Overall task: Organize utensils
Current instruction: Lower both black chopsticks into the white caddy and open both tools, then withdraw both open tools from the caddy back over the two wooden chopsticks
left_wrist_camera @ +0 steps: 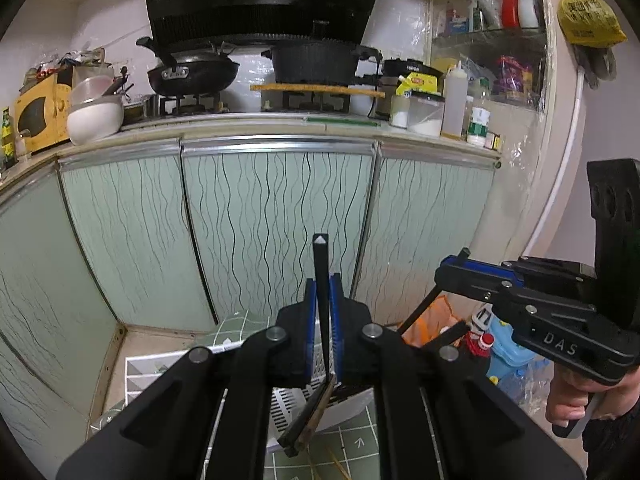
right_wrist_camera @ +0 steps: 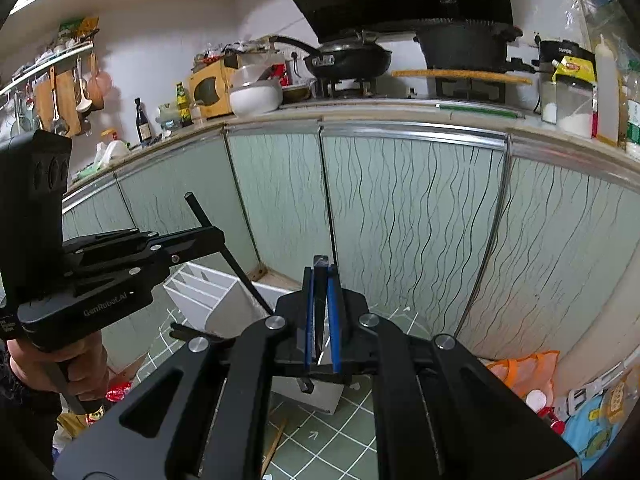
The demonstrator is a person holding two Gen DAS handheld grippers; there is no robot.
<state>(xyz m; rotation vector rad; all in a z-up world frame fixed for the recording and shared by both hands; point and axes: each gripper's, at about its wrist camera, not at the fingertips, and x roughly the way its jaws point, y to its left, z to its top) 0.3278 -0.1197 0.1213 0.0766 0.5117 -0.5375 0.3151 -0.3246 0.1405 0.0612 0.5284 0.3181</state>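
The pale green cabinet doors (left_wrist_camera: 276,216) fill the view under the counter (left_wrist_camera: 280,130). Below them, on the green tiled floor (right_wrist_camera: 320,440), stands a white utensil holder (right_wrist_camera: 212,300). The left claw (left_wrist_camera: 323,292) is clamped on a black chopstick (left_wrist_camera: 321,264) – it stands nearly upright above the holder. The right claw (right_wrist_camera: 321,292) grips another black chopstick (right_wrist_camera: 320,300).
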